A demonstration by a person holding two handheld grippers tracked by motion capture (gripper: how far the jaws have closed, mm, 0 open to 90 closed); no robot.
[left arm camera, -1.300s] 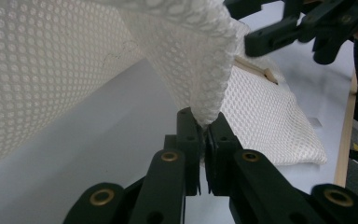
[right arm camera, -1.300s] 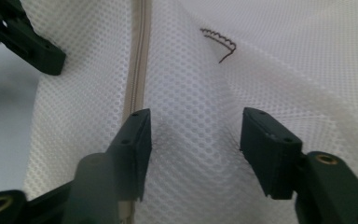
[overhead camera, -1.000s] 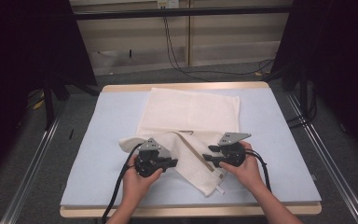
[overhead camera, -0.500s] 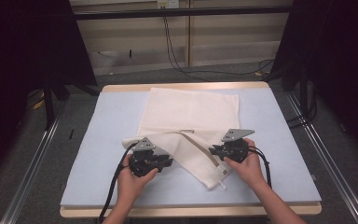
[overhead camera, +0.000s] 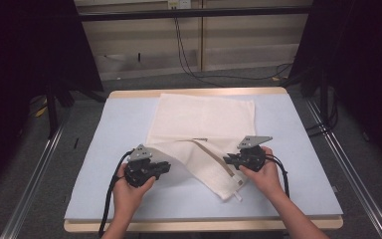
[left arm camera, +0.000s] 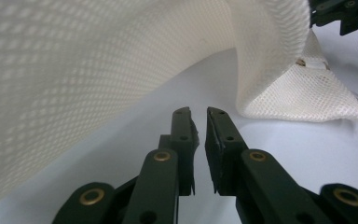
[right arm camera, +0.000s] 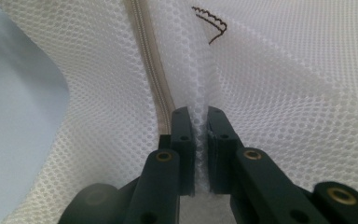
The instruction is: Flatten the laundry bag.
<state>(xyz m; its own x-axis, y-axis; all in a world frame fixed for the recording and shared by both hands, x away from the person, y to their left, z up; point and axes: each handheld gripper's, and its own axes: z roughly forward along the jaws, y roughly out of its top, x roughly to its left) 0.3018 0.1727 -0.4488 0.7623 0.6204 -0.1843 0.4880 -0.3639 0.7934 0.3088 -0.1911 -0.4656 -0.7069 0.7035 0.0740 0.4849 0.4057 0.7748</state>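
I am folding a white mesh laundry bag (overhead camera: 201,130) that lies along the middle of the pale blue tabletop (overhead camera: 308,169), its far half flat toward the far edge and its near part turned over into a diagonal flap pointing at the near right corner. My right gripper (overhead camera: 227,160) sits at the right of that flap with its jaws pinching a ridge of mesh just beside the zipper (right arm camera: 149,70); in the right gripper view the fabric is squeezed between both pads. My left gripper (overhead camera: 166,167) is at the left of the flap, near the near left part of the tabletop. In the left gripper view its jaws have just been closing and stand almost pressed together with nothing between them, the mesh curling above and beyond the tips. So I judge that I hold the bag on one side only. To do this fold well, I would spread the left jaws, slide them in under the lifted edge ahead, and pinch the mesh squarely before pulling. Then both hands should carry the fabric level and together, keeping the zipper straight, so the fold line lands parallel to the near edge rather than skewed.
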